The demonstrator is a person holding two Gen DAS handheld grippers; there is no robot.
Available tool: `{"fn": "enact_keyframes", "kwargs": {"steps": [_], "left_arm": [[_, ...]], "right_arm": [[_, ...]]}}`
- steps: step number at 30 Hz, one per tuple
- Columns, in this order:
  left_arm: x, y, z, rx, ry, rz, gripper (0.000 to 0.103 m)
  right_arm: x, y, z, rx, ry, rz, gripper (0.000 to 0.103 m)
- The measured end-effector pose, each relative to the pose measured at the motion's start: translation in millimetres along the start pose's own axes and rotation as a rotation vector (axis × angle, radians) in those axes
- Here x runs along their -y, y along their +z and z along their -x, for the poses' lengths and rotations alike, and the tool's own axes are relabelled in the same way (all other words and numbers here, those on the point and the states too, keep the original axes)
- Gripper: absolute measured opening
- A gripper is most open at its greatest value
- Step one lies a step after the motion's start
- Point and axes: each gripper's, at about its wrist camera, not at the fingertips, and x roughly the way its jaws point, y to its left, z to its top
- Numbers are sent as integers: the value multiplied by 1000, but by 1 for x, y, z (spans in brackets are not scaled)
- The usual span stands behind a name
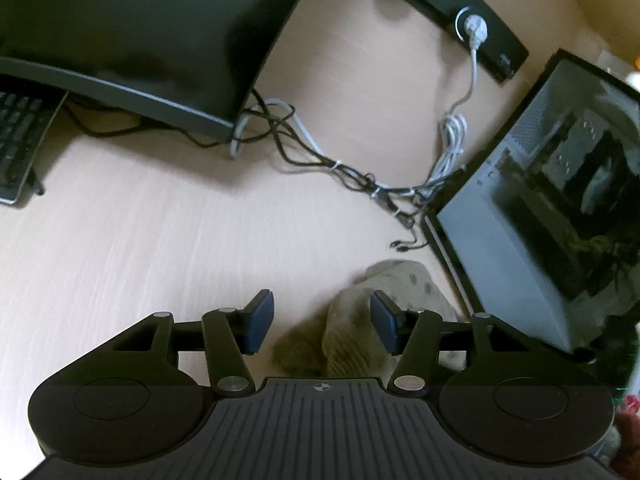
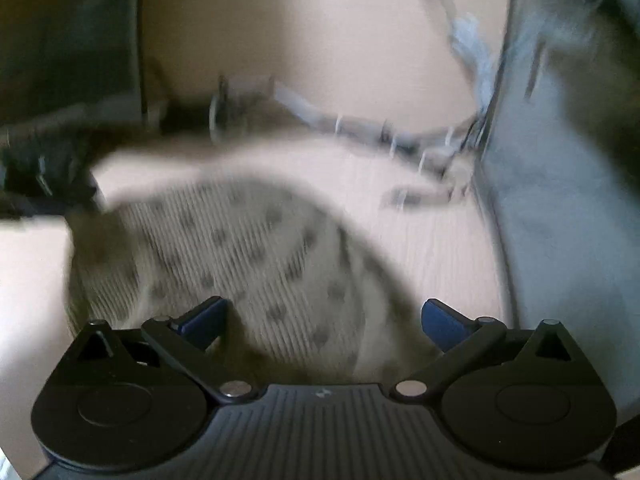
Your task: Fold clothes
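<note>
**Left and right wrist views: both grippers spread above a ribbed, spotted garment on a desk**

Left wrist view: the left gripper [image 1: 322, 322] hangs over a pale wood-grain desk [image 1: 152, 248], its two blue-padded fingers [image 1: 260, 320] standing wide apart with nothing clamped between them. A ribbed grey-beige garment [image 1: 352, 336] with darker spots lies bunched on the desk at 6 o'clock, partly in the gap between the fingers and nearer the right-hand one; whether the pad touches the cloth cannot be told. A dark monitor [image 1: 132, 36] fills 10 to 12 o'clock, with a keyboard [image 1: 20, 140] at 9 o'clock beneath its edge. A black power strip [image 1: 460, 12] with a white plug [image 1: 476, 28] sits at 1 o'clock. A tangle of black and white cables [image 1: 340, 168] runs across the centre toward a computer case [image 1: 552, 200] with a see-through side panel at 3 o'clock; the garment lies just beside the foot of that case.

Right wrist view (heavily motion-blurred): the right gripper [image 2: 324, 322] likewise has its blue fingers [image 2: 206, 318] spread wide, gripping nothing. The spotted garment [image 2: 248, 256] fills the centre and 7 o'clock, reaching in between the fingers. The grey case wall [image 2: 560, 184] rises at 3 o'clock, with smeared cables [image 2: 400, 132] at 1 o'clock.
</note>
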Motion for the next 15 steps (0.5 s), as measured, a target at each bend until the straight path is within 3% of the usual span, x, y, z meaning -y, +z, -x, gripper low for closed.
{"fn": "enact_keyframes", "kwargs": {"steps": [3, 7, 15], "left_arm": [[1, -8, 4, -17, 71, -35, 65], [-7, -14, 17, -23, 122, -30, 71], [-40, -13, 66, 37, 242, -6, 78]], "right_arm": [[7, -1, -1, -23, 69, -43, 103], [1, -3, -6, -21, 72, -28, 103], [-79, 10, -25, -23, 110, -12, 103]]}}
